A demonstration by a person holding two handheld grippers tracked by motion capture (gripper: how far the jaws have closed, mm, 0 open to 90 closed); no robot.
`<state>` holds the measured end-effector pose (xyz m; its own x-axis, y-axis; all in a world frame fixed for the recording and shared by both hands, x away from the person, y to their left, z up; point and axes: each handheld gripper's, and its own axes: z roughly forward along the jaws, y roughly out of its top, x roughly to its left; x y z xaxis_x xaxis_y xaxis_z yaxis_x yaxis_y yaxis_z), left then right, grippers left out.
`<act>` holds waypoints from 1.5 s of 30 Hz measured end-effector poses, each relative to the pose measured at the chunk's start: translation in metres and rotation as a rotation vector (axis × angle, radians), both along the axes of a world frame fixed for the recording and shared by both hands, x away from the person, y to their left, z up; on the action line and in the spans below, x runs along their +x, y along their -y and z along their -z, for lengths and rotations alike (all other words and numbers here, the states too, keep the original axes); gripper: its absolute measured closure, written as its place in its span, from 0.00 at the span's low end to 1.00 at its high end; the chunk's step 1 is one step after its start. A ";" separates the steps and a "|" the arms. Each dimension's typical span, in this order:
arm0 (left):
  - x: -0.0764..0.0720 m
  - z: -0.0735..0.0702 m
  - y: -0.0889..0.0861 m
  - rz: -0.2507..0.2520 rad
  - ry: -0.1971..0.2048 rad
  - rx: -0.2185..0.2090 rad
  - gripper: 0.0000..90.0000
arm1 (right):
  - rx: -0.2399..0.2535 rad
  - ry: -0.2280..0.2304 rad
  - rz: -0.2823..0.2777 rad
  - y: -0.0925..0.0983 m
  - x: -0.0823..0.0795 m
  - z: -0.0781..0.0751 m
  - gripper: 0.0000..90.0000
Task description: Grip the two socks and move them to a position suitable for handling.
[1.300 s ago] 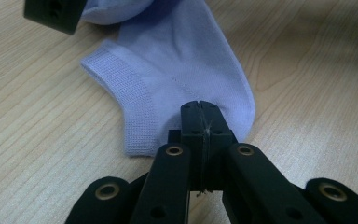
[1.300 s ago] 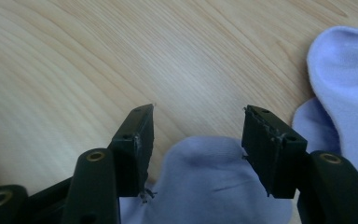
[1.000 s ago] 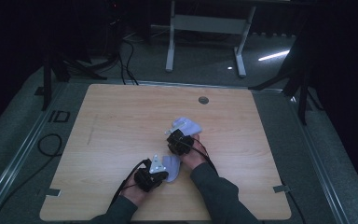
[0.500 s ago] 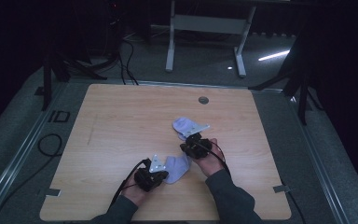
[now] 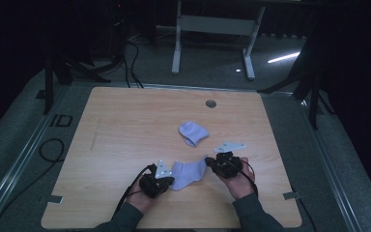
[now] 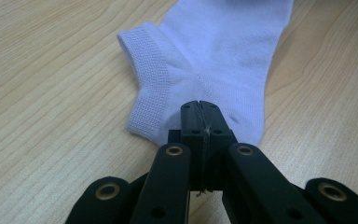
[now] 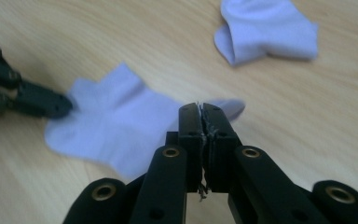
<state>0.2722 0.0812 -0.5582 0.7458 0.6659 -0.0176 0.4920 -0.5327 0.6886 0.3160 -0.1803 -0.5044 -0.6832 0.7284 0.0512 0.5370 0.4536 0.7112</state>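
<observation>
My left gripper (image 6: 200, 109) is clamped tight on the heel end of the near sock (image 5: 187, 173), its jaws pressed together with the pale fabric pinched at their tips; seen along those jaws, the ribbed cuff lies just to the left of the pinch and the foot runs away ahead of it over the table (image 5: 125, 125). My right gripper (image 7: 200, 108) sits at the opposite end, at the toe, which pokes out just past its tips on the right. Its jaws look almost together, and they have just been easing apart a little; whether a fold of toe is between them or merely lying behind them I cannot tell from the right gripper view. The second sock (image 5: 193, 132) lies crumpled further out, ahead of and apart from both grippers, with bare wood between it and the stretched one. The main risk, as I judge it, is at the right end: if those jaws let go while I am pulling outwards, the toe would slip free and the sock would spring back into wrinkles towards my left gripper. Pulling too hard against the left clamp could drag the heel out of that thin pinch as well. And if I swing the right gripper towards the far sock carelessly, its cable or body may drag across the flattened one and rumple it.
</observation>
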 end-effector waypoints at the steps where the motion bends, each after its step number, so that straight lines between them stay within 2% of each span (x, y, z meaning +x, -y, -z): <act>1: 0.000 0.000 0.000 0.003 -0.002 0.001 0.99 | -0.001 -0.002 0.002 0.004 -0.003 0.001 0.93; 8: 0.002 0.000 -0.002 0.014 -0.005 -0.009 0.99 | 0.008 -0.011 0.043 0.031 -0.020 0.011 0.90; 13: 0.003 0.000 -0.003 0.030 -0.007 -0.011 0.99 | 0.037 -0.006 0.069 0.039 -0.010 0.006 0.84; 20: 0.004 0.000 -0.005 0.049 -0.005 -0.009 0.98 | 0.055 0.014 0.074 0.022 0.021 0.006 0.82; 23: 0.005 0.000 -0.007 0.059 -0.009 -0.013 0.95 | 0.054 0.024 0.078 0.012 0.035 0.006 0.81; 29: 0.007 0.000 -0.010 0.062 -0.010 -0.010 0.94 | 0.038 0.035 0.078 -0.011 0.063 0.009 0.81; 34: 0.009 -0.002 -0.015 0.041 -0.010 0.001 0.94 | 0.001 0.042 0.088 -0.029 0.090 0.014 0.81; 37: 0.011 -0.003 -0.019 0.033 -0.009 -0.008 0.92 | -0.033 0.036 0.106 -0.036 0.108 0.018 0.82; 40: 0.010 -0.006 -0.020 0.034 0.001 -0.029 0.90 | -0.056 0.026 0.125 -0.040 0.119 0.022 0.83; 45: 0.008 -0.009 -0.022 0.029 0.016 -0.040 0.89 | -0.100 -0.024 0.133 -0.044 0.129 0.036 0.84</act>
